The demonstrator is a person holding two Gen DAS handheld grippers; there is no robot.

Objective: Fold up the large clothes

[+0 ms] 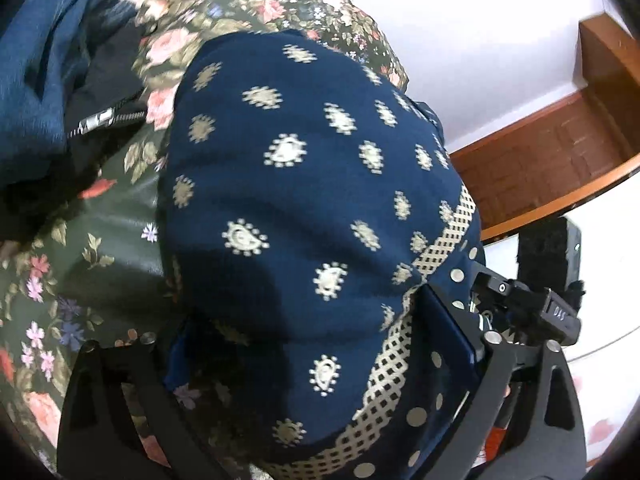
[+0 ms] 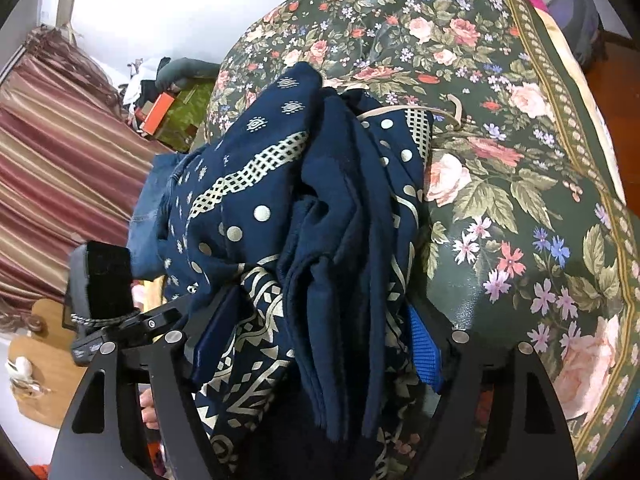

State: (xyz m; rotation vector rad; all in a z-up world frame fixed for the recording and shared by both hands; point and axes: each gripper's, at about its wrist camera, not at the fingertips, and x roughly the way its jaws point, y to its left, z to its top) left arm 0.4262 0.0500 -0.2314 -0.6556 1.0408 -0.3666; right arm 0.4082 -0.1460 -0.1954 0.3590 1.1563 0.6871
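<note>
A navy garment (image 1: 304, 184) with cream paisley motifs and a lattice band lies heaped on a dark green floral bedspread (image 1: 100, 248). In the left wrist view it bulges up between the fingers of my left gripper (image 1: 316, 344), whose jaws stand wide, and it hides most of the left pad. In the right wrist view the same garment (image 2: 304, 200) is bunched in long folds that run down between the fingers of my right gripper (image 2: 320, 340). Those jaws are apart, and the cloth lies loosely against the blue pads (image 2: 426, 352). A cream cord (image 2: 440, 116) sticks out from under the heap.
Plain blue clothes (image 1: 40, 80) and a dark piece with a zip (image 1: 104, 120) lie on the bed beside the heap. Denim (image 2: 152, 208) hangs at the bed's edge. A striped curtain (image 2: 60, 180), clutter with an orange box (image 2: 160, 116) and wooden furniture (image 1: 560, 160) surround the bed (image 2: 520, 160).
</note>
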